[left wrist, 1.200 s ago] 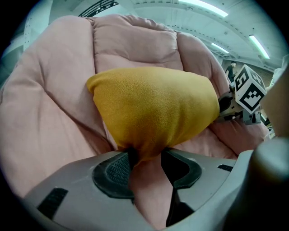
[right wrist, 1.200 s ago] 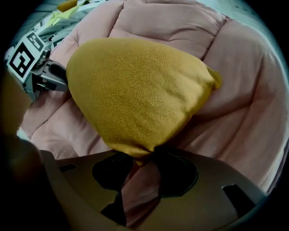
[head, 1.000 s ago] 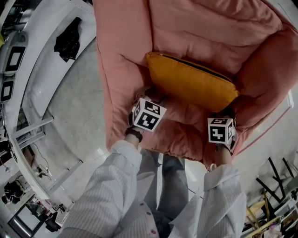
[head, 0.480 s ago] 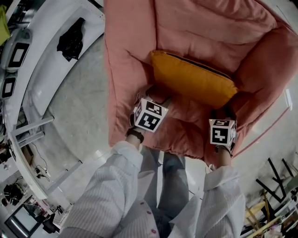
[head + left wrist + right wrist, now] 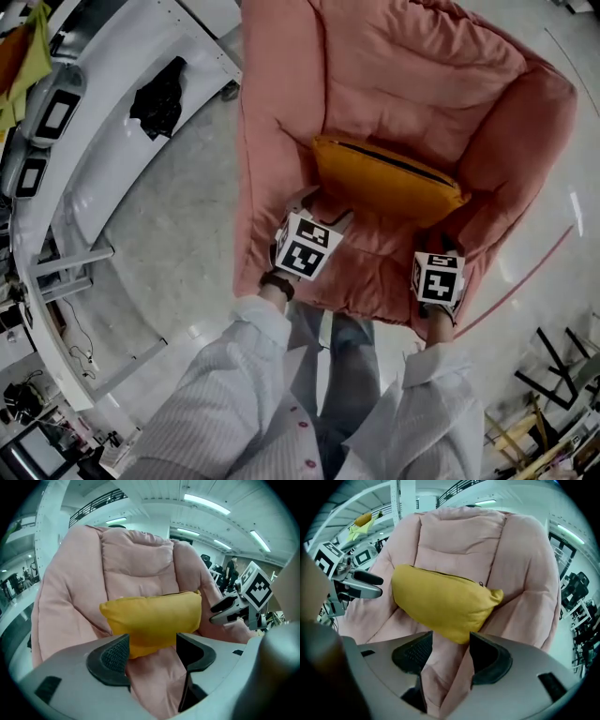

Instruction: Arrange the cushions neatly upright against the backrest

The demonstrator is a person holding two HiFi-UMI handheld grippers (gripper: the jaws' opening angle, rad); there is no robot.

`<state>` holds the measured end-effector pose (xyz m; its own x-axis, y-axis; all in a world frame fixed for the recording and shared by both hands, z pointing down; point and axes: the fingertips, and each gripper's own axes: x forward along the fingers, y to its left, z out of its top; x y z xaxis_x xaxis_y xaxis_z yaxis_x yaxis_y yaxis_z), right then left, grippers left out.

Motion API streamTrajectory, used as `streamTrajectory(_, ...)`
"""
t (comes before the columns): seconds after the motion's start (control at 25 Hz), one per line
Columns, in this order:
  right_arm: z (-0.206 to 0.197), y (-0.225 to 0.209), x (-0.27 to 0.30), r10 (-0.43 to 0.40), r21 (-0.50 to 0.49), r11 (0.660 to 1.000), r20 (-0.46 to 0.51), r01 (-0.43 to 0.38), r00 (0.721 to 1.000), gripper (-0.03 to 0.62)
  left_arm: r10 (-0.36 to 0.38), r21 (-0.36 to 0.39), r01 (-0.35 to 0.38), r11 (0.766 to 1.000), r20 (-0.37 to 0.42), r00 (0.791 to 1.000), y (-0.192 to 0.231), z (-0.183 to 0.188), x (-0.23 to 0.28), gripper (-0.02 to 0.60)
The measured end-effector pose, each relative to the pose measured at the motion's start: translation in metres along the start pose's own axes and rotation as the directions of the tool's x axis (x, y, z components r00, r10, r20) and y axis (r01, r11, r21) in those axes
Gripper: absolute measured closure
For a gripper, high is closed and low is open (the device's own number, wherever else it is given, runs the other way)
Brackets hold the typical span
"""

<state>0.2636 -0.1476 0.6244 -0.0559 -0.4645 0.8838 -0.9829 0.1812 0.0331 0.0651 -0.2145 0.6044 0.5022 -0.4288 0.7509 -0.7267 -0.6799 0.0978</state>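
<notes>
Pink armchair (image 5: 394,66), cushion (image 5: 389,178) beyond both jaws

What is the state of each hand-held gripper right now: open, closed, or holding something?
Left hand-held gripper: open, holding nothing; the yellow cushion is ahead, not gripped.
Right hand-held gripper: open, holding nothing.

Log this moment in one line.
left gripper: open, no grip | right gripper: open, no grip | yellow cushion: standing on edge against armchair backrest

We count one yellow cushion (image 5: 386,178) and one pink armchair (image 5: 412,66). We also count two grippers, the left gripper (image 5: 152,653) and the right gripper (image 5: 450,651), plus one black cloth (image 5: 159,97).
</notes>
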Motion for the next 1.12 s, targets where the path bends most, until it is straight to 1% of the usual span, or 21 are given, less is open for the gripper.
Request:
streamTrajectory(0.2, 0.008, 0.011, -0.014, 0.015, 0.016, 1.0, 0.013, -0.015, 1.0, 0.387, -0.023, 0.004, 0.023, 1.0, 0.028, 0.999, -0.007, 0.01, -0.014, 0.262)
streamTrajectory(0.4, 0.015, 0.012, -0.021, 0.017, 0.033, 0.999, 0.032, -0.018, 0.999, 0.387, -0.034, 0.01, 0.033, 0.999, 0.044, 0.998, -0.009, 0.017, -0.018, 0.262)
streamTrajectory(0.52, 0.028, 0.014, -0.033, 0.019, 0.068, 0.997, 0.08, -0.025, 0.997, 0.387, -0.057, 0.011, 0.056, 0.998, 0.067, 0.996, -0.014, 0.028, -0.029, 0.279)
streamTrajectory(0.64, 0.049, 0.017, -0.056, 0.029, 0.11, 0.993, 0.144, -0.045, 0.989, 0.387, -0.09, 0.004, 0.09, 0.996, 0.128, 0.988, -0.023, 0.052, -0.048, 0.32)
streamTrajectory(0.72, 0.068, 0.021, -0.079, 0.043, 0.138, 0.988, 0.2, -0.071, 0.979, 0.388, -0.118, -0.008, 0.121, 0.993, 0.175, 0.978, -0.033, 0.073, -0.065, 0.343)
streamTrajectory(0.84, 0.102, 0.026, -0.123, 0.069, 0.16, 0.98, 0.301, -0.122, 0.951, 0.388, -0.159, -0.018, 0.168, 0.986, 0.248, 0.956, -0.05, 0.109, -0.098, 0.365)
streamTrajectory(0.96, 0.143, 0.031, -0.178, 0.102, 0.147, 0.973, 0.414, -0.177, 0.905, 0.397, -0.188, -0.01, 0.202, 0.979, 0.323, 0.928, -0.063, 0.153, -0.135, 0.388)
streamTrajectory(1.04, 0.168, 0.036, -0.22, 0.125, 0.133, 0.967, 0.5, -0.219, 0.857, 0.413, -0.209, 0.004, 0.223, 0.975, 0.368, 0.906, -0.072, 0.179, -0.163, 0.396)
streamTrajectory(1.12, 0.188, 0.041, -0.263, 0.154, 0.106, 0.959, 0.585, -0.264, 0.797, 0.42, -0.23, 0.026, 0.241, 0.97, 0.414, 0.881, -0.083, 0.202, -0.192, 0.411)
